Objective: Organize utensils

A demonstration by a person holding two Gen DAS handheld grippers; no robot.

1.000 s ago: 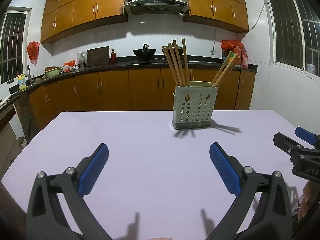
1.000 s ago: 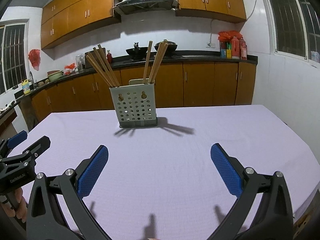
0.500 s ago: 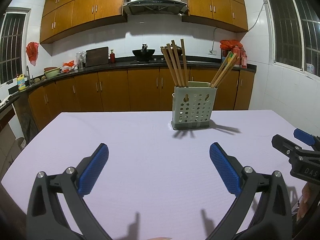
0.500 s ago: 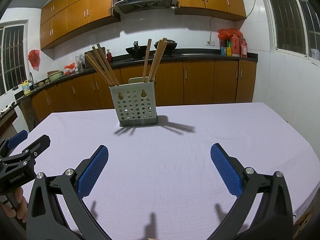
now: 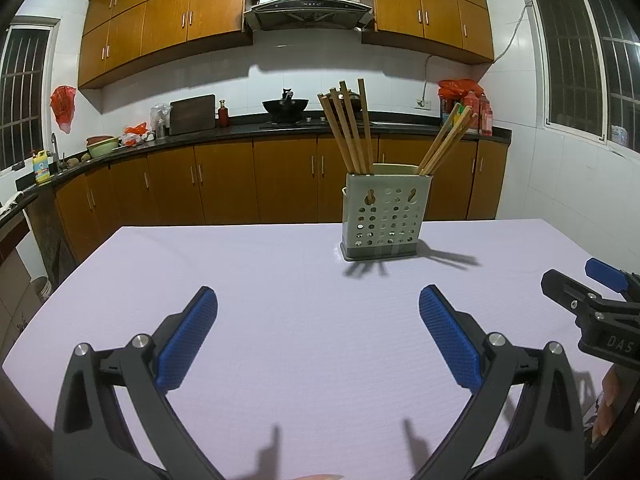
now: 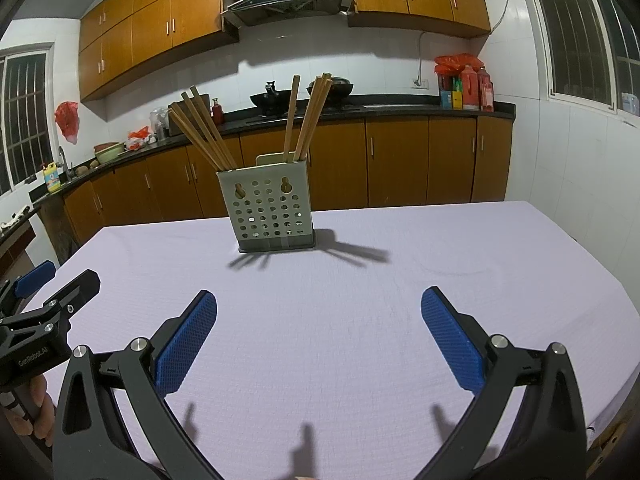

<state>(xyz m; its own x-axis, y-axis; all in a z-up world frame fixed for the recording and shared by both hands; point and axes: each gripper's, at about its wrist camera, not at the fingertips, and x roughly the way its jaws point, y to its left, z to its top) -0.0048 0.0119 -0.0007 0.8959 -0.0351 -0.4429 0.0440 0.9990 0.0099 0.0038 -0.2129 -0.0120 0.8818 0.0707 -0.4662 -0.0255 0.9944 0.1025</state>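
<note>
A pale green perforated utensil holder (image 5: 385, 216) (image 6: 272, 208) stands upright on the lavender table. Several wooden chopsticks (image 5: 347, 124) (image 6: 202, 128) lean out of its left compartment, and another bunch (image 5: 447, 140) (image 6: 308, 116) leans from the right one. My left gripper (image 5: 318, 340) hovers open over the near part of the table, nothing between its blue pads, well short of the holder. My right gripper (image 6: 319, 340) is likewise open and empty. Each gripper shows at the edge of the other's view: the right gripper (image 5: 588, 300), the left gripper (image 6: 48, 296).
The lavender tablecloth (image 5: 280, 280) (image 6: 380, 288) spreads around the holder. Behind the table run wooden base cabinets (image 5: 224, 184) with a black counter carrying a wok (image 5: 285, 104), bottles and a cutting board. A hand (image 6: 38, 412) holds the left tool's handle.
Both views have pulled back slightly from the holder and dipped a little. Both grippers stay open and empty; the chopsticks and the holder have not moved.
</note>
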